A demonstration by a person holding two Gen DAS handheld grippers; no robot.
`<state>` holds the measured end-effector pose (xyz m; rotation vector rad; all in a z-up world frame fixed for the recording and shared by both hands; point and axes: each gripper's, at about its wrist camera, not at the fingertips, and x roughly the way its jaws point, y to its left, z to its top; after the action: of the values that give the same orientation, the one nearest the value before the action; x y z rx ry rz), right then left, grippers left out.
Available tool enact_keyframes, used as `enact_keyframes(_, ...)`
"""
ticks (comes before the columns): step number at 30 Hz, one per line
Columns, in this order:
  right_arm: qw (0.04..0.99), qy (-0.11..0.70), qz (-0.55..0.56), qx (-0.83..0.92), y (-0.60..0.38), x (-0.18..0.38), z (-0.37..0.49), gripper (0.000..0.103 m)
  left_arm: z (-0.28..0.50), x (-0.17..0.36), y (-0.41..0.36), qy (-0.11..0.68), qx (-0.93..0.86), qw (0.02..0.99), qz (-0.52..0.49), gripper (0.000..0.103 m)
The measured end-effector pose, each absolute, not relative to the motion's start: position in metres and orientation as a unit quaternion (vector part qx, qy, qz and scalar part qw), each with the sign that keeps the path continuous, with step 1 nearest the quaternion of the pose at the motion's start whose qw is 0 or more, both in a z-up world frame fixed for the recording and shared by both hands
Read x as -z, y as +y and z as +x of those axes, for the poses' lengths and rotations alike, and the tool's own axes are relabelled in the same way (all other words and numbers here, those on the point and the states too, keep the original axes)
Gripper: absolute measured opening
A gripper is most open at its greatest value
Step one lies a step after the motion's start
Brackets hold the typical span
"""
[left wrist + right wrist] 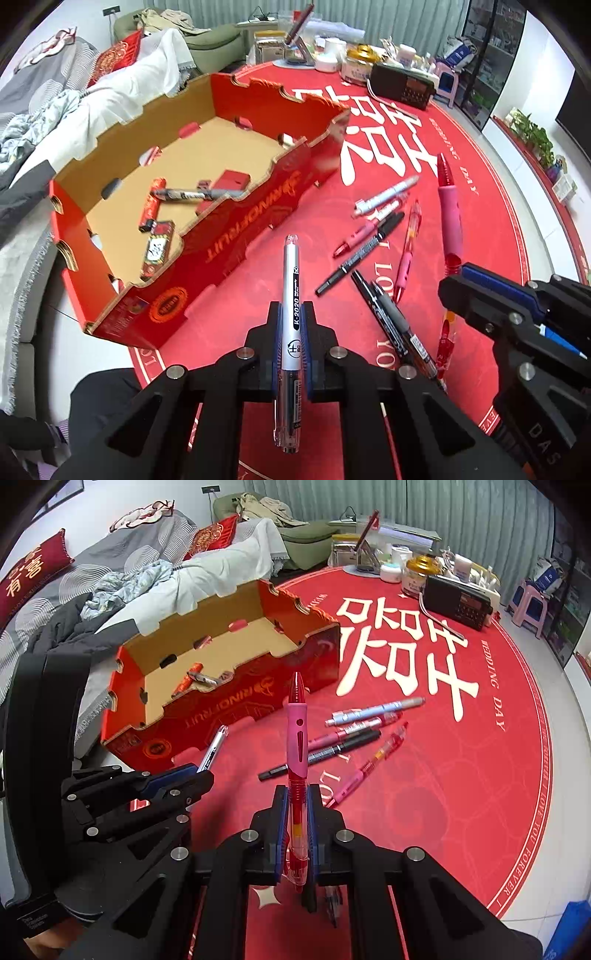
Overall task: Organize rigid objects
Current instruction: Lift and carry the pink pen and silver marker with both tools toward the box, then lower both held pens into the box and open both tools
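Observation:
My left gripper [291, 306] is shut on a silver-and-clear pen [290, 280] that points away from me, above the red tablecloth. Its own blue pads clamp the barrel. My right gripper [298, 790] is shut on a red pen with a pink grip [297, 734], also lifted off the table. Each gripper shows at the edge of the other's view: the right gripper [456, 280] with its pink pen [448, 218], the left gripper [203, 771] with its silver pen [214, 747]. An open red cardboard box [258, 225] stands to the left and holds a grey marker [184, 194] and small red items.
Several pens [376, 229] lie loose on the red round tablecloth [461, 757] right of the box. A black radio [456, 603], jars and bottles crowd the table's far edge. A sofa with blankets lies behind the box.

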<state>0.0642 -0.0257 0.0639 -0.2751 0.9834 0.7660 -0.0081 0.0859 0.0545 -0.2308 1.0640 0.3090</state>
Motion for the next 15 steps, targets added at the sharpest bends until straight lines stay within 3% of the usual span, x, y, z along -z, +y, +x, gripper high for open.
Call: enact_keyframes(15, 0.806, 0.433, -0.113, -0.387, 0.014, -0.103, 0.078, 0.012, -0.003, -0.096, 0.136, 0.458, -0.181, 0.859, -0.141, 0.010)
